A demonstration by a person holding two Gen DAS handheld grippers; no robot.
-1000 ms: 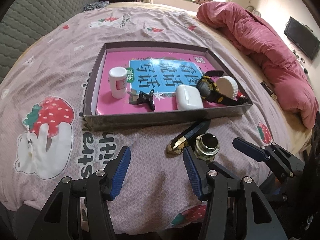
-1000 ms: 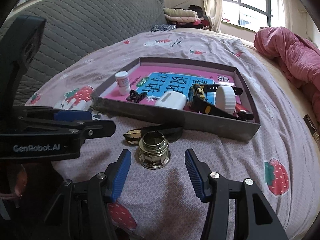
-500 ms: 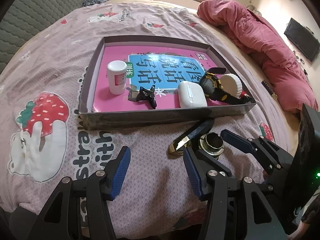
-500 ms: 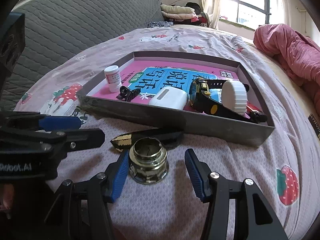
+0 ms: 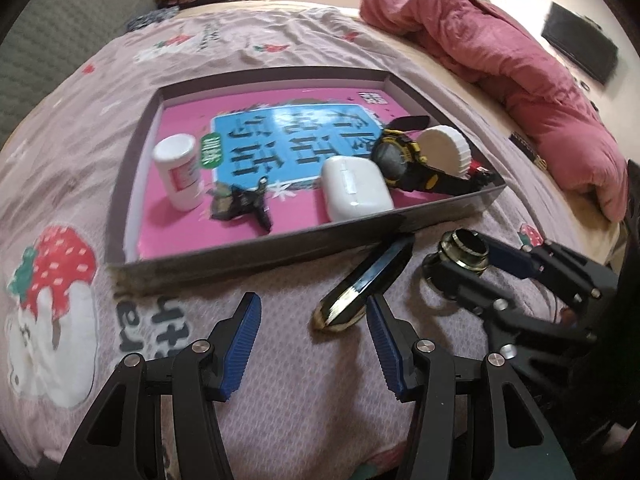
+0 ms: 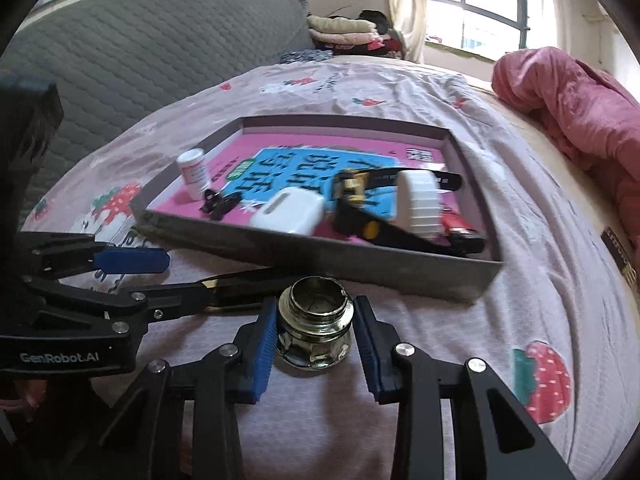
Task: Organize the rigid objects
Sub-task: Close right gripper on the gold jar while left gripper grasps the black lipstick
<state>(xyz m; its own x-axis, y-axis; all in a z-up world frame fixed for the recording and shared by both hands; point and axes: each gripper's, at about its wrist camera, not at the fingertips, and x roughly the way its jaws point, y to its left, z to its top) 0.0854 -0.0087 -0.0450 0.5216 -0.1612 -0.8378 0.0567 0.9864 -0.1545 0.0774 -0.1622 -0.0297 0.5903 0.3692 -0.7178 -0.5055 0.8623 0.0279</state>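
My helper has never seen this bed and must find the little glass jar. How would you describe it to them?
Find the shallow grey tray with the pink liner on the strawberry bedsheet. On the sheet just outside its near wall, beside a long dark faceted bar, stands the small lidless glass jar between the right tool's blue pads. It alone is transparent, with a threaded neck.

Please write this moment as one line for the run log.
step: grasp jar | right gripper: fingers closed on glass jar, jar on bed | left gripper: open, near black crystal | box: jar not yet inside
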